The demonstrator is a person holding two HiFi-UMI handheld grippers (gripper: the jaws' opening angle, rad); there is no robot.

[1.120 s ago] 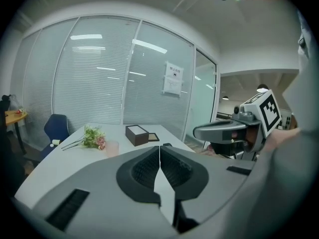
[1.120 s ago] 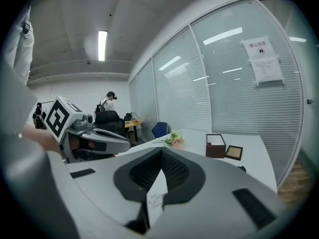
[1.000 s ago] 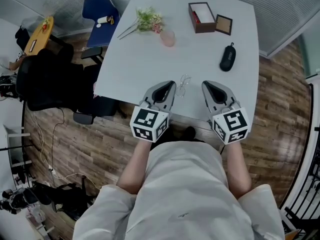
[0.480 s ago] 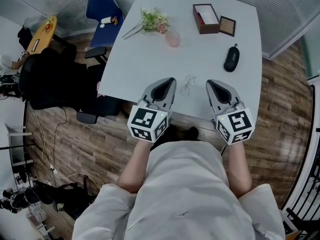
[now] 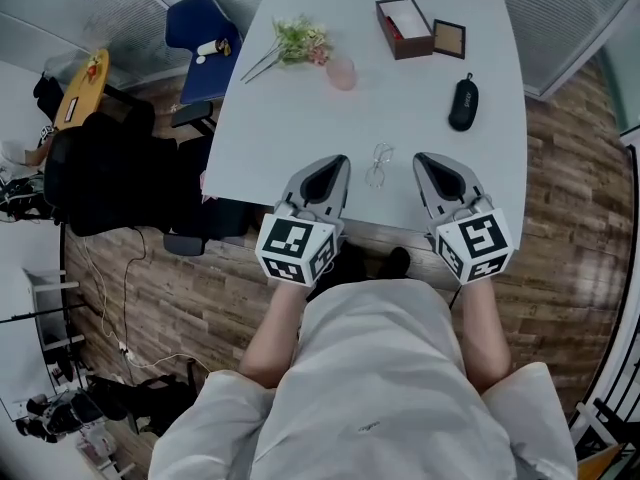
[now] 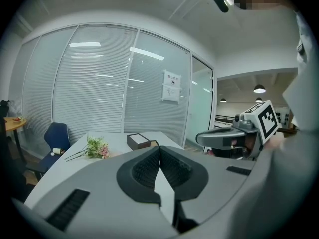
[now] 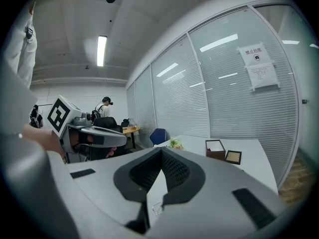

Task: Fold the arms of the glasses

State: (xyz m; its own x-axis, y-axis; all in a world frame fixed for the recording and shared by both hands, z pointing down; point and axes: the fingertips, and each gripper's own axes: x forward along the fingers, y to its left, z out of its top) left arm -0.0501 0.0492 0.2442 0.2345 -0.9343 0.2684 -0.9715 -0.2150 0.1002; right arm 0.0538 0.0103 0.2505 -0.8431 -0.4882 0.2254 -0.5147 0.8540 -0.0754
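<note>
Head view: thin wire-rimmed glasses (image 5: 377,165), too small to tell whether the arms are spread or folded. In the right gripper view only a sliver of wire rim shows below the jaws. White rectangular desk (image 5: 400,88): the glasses lie close to its near edge, with bare top beyond them up to a black oval case (image 5: 461,103). Long axis runs roughly toward the far edge. Left hand-held gripper (image 5: 334,164) and right hand-held gripper (image 5: 428,160) flank the glasses without touching them. Both have their jaws pressed together, pinching nothing.
</note>
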